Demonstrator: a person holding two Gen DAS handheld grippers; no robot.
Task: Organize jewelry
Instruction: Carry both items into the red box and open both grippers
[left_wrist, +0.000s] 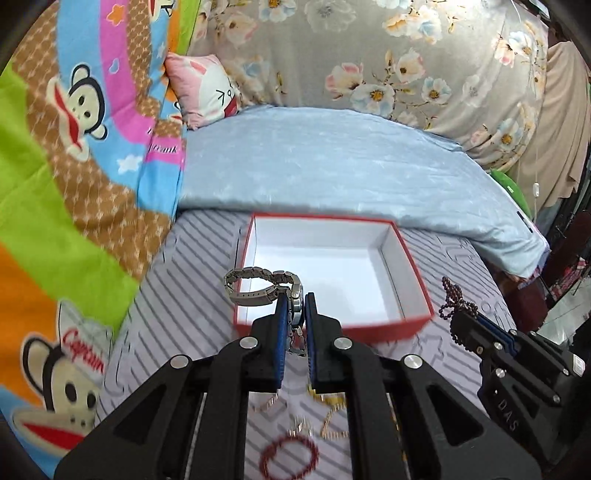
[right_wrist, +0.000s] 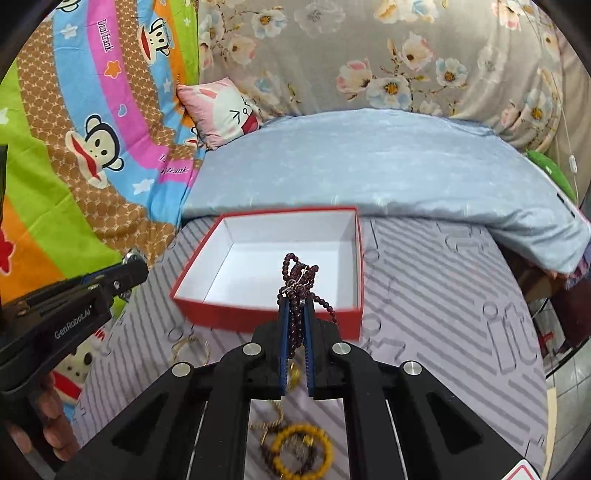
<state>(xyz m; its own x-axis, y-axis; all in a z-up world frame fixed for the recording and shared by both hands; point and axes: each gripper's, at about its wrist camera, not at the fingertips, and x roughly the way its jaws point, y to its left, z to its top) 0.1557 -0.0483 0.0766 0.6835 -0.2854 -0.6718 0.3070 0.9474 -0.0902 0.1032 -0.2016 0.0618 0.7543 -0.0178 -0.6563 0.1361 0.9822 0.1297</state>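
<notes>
Nearest the left wrist camera, blurred on the striped grey mat (left_wrist: 192, 314), lie a red bead bracelet (left_wrist: 290, 456) and some thin gold chains (left_wrist: 328, 402). Under the right wrist camera lie a yellow bead bracelet (right_wrist: 301, 452) and a gold chain (right_wrist: 273, 413), also blurred.

The left claw (left_wrist: 295, 306) is clamped on a silver metal watch (left_wrist: 266, 286): the case sits between the blue pads, and the link band loops up and to the left, over the near left corner of the box. The right claw (right_wrist: 295, 306) is pinched shut on a dark red bead necklace (right_wrist: 299, 280); a bundle of beads stands above the tips, and one strand trails down to the right. In the left view the same necklace (left_wrist: 456, 295) shows at the tips of the right claw (left_wrist: 461, 319), just right of the box.

Beyond both claws the red box (right_wrist: 266, 317) rests on the mat, open, with a white lining. Behind it lies a pale blue quilt (left_wrist: 332, 166), with a cartoon monkey blanket (left_wrist: 74, 147) to the left, a pink cat pillow (left_wrist: 207, 88) further back, and a grey floral sheet (left_wrist: 369, 55) behind.
</notes>
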